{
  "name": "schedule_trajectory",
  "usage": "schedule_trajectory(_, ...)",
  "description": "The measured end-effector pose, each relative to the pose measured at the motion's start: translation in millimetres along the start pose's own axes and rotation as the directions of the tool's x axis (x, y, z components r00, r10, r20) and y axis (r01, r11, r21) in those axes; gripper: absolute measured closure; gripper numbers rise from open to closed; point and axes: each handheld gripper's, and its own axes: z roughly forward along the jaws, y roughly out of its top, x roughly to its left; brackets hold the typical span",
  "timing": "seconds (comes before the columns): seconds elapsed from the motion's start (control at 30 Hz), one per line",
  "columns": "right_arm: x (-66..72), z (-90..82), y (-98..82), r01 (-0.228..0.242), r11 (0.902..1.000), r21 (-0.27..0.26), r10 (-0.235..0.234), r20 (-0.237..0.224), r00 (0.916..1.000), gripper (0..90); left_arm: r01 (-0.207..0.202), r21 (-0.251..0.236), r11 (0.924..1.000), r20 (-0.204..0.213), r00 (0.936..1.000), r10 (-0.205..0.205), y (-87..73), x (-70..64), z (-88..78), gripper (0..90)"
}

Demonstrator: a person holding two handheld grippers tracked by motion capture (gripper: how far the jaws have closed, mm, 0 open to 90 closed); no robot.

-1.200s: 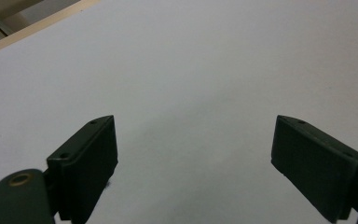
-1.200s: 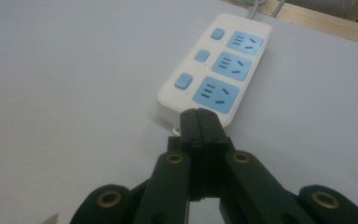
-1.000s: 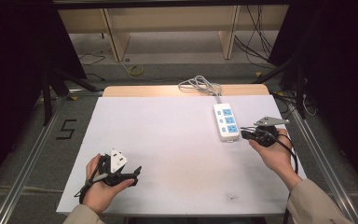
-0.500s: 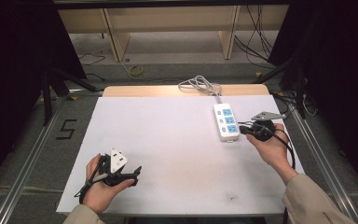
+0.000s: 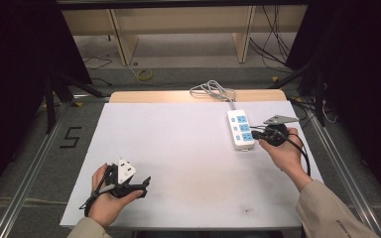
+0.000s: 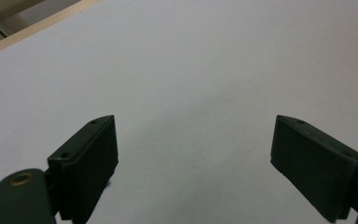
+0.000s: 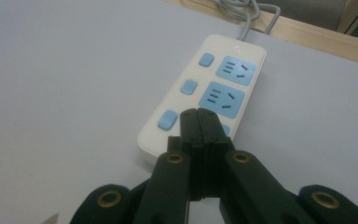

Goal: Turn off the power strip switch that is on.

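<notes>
Table (image 5: 188, 163): white top, largely bare; wooden strip along the far edge; carries the power strip on the right side
Power strip (image 5: 240, 130): white body, three blue sockets with a blue button beside each; lies flat near the table's right edge, long axis running away from the person; grey cord (image 5: 212, 90) leaves its far end and coils over the wooden strip
Right hand-held gripper (image 5: 258, 134): jaws pressed together, nothing between them; closed tip sits over the near end of the power strip, at or just above the nearest socket (image 7: 225, 130); contact cannot be confirmed
Left hand-held gripper (image 6: 196, 158): jaws wide apart, nothing between them; held low over bare table at the near left, well apart from the power strip
Nearest button (image 7: 168, 119): just beside the closed tip, on its left in the right gripper view
Step in hand (judgement): right hand-held gripper lining up to press a button or shift the strip
Risk 1: tip lands on the socket face instead of the button; cause, tip currently offset toward the socket
Risk 2: strip slides or rotates under a push; cause, light body on a smooth top with no second hold
Risk 3: cord drags the far end; cause, loose coil at the table edge
</notes>
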Motion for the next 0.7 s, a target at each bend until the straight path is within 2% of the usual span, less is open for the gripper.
schedule_trajectory(0.7, -0.1, 17.3, 11.0, 0.001, 0.9999, 0.016, -0.001, -0.001, 1.0000, 90.0, 0.001, -0.001, 1.0000, 0.001, 1.0000, -0.001, 0.0, 0.2, 0.1, 14.4)
